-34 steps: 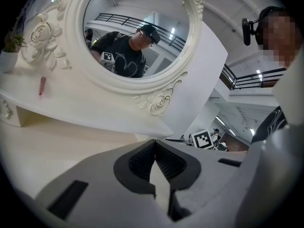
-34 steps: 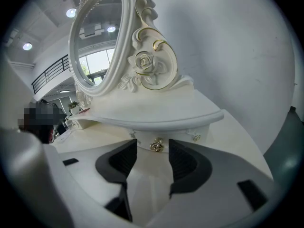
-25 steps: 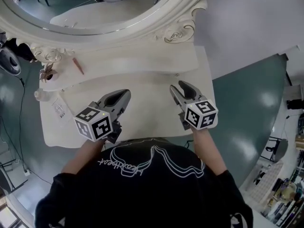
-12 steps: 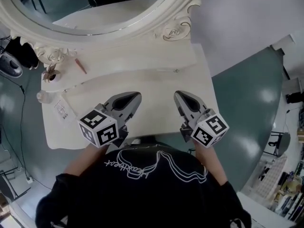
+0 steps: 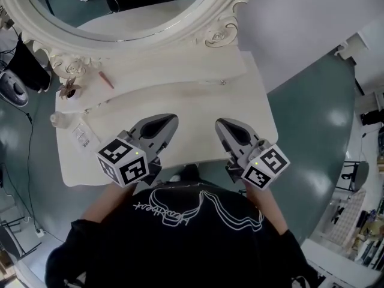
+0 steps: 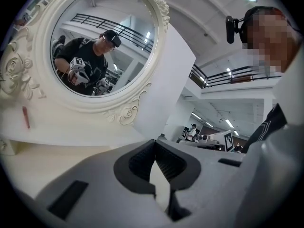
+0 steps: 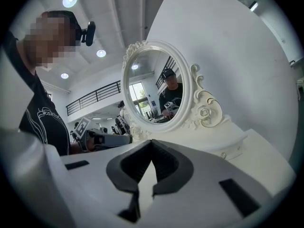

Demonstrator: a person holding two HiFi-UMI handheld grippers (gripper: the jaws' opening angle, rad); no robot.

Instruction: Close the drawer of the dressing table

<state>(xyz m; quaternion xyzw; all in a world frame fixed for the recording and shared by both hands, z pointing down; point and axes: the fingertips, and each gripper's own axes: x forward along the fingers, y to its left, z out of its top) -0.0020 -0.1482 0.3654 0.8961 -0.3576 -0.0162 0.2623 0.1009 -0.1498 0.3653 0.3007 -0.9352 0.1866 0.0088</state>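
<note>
Fingers of the left gripper (image 5: 173, 120) and the right gripper (image 5: 219, 123) are shut tip to tip, nothing gripped, and both are held above the near edge of the dressing table (image 5: 198, 107). Beyond the right gripper the drawer (image 5: 222, 82), marked by its small knob, is seen flush in the raised tier, under the oval mirror (image 5: 150, 32). At the left a red stick (image 5: 106, 80), a dried flower (image 5: 67, 90) and a clear jar (image 5: 57, 120) are set, its contents not discernible.

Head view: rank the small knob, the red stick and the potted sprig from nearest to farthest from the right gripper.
1. The small knob: straight ahead of the right gripper, on the front of the raised tier.
2. The red stick: well off to the left, on top of the tier.
3. The potted sprig: farther left again, below the mirror frame's carved rose.
</note>
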